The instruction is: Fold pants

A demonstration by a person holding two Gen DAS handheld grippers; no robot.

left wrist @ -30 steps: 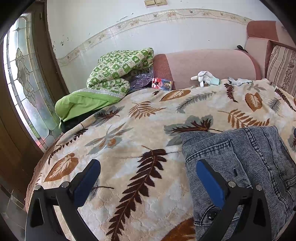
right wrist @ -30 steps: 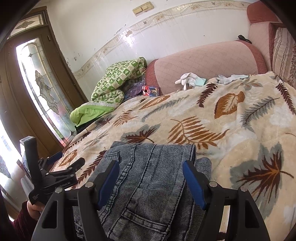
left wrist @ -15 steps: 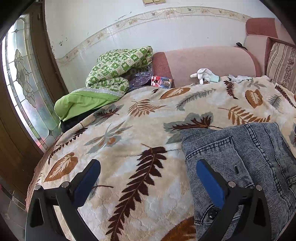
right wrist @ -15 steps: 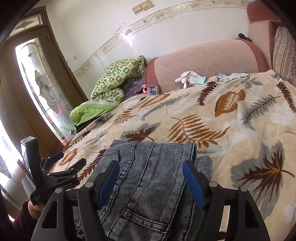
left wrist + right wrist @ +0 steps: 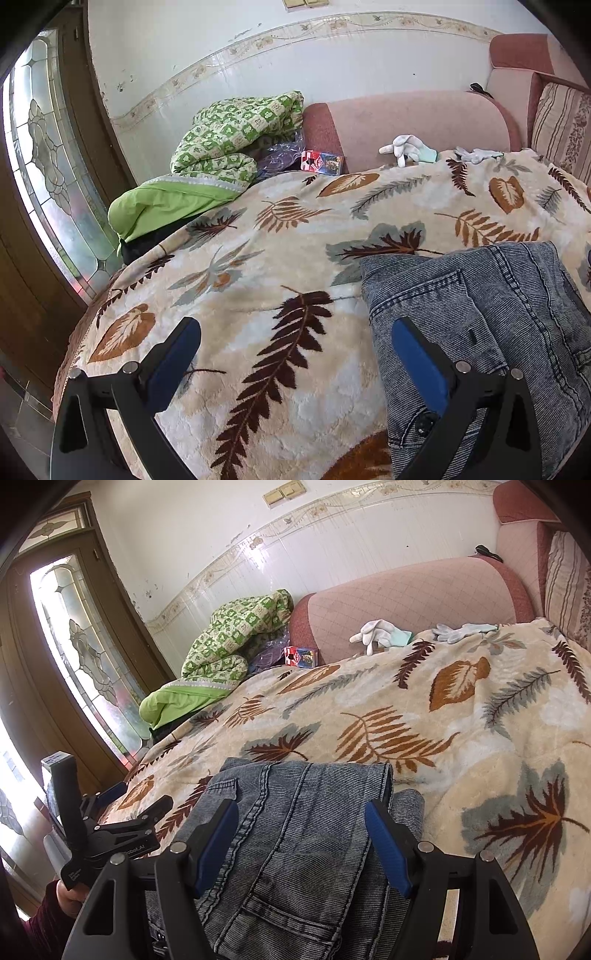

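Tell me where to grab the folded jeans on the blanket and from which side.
Probably grip the jeans at their far folded edge, coming in low from the near side where the right gripper hangs open above them. There the layers stack into one thick straight fold lying flat on the blanket, so both fingers could pinch every layer.

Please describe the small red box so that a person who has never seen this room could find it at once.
Look at the far edge of the leaf-patterned blanket, where it meets the pink sofa arm. At the left foot of that arm, beside the green checked quilt, lies the small red box. It is the only hard-edged, printed thing there; its neighbours are soft cloth and white gloves.
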